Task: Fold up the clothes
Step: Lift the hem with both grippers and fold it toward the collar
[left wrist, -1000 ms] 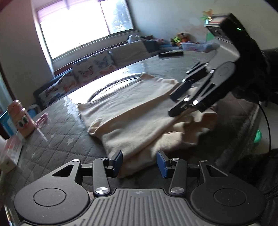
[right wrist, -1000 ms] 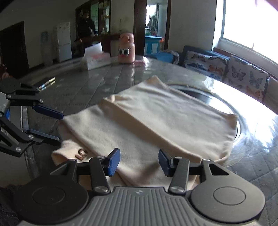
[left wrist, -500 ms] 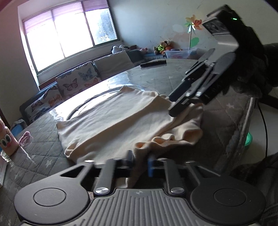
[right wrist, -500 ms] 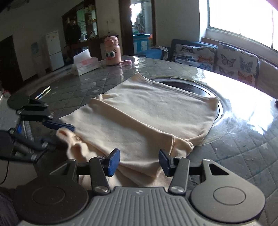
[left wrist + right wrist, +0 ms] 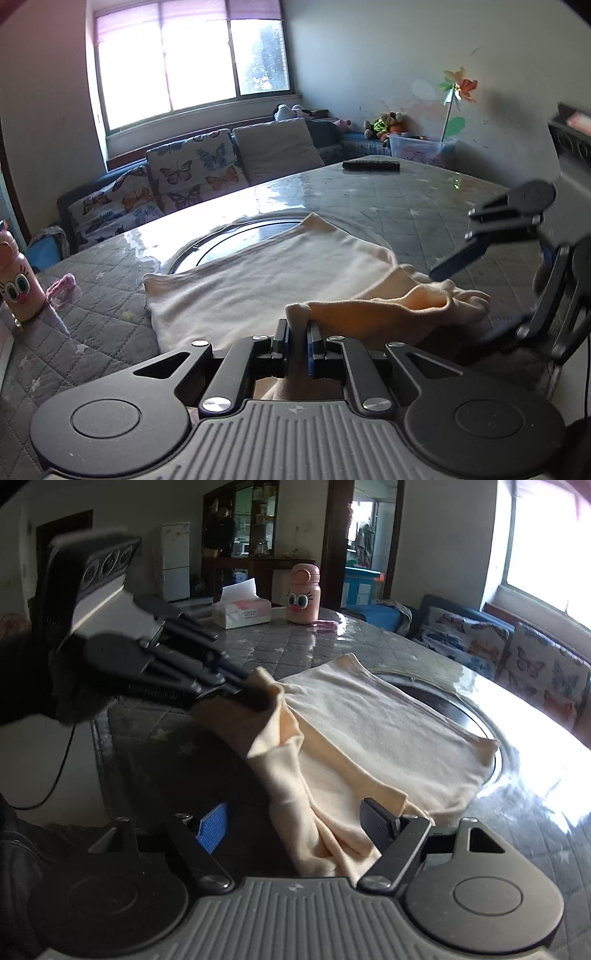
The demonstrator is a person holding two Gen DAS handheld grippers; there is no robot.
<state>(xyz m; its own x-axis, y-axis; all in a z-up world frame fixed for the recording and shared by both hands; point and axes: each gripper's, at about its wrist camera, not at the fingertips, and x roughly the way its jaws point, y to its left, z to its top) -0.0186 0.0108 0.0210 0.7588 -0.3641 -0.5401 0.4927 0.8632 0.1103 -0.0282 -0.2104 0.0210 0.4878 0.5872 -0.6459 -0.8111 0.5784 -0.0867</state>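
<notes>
A cream garment (image 5: 273, 280) lies half folded on the grey quilted table (image 5: 92, 332); it also shows in the right wrist view (image 5: 376, 738). My left gripper (image 5: 297, 332) is shut on the garment's near edge and holds it lifted off the table; in the right wrist view it (image 5: 255, 694) pinches a raised fold. My right gripper (image 5: 295, 827) is open, its jaws on either side of the garment's bunched lower edge. In the left wrist view it (image 5: 476, 295) stands open at the right.
A pink cartoon bottle (image 5: 303, 592) and a tissue box (image 5: 242, 611) stand at the table's far side. A round glass turntable (image 5: 236, 240) lies under the garment. A remote (image 5: 371, 165) lies far back. A butterfly-print sofa (image 5: 177, 184) runs under the window.
My left gripper closed on the garment's near edge and lifted it. My right gripper stayed open and moved down around the garment's bunched lower edge.
</notes>
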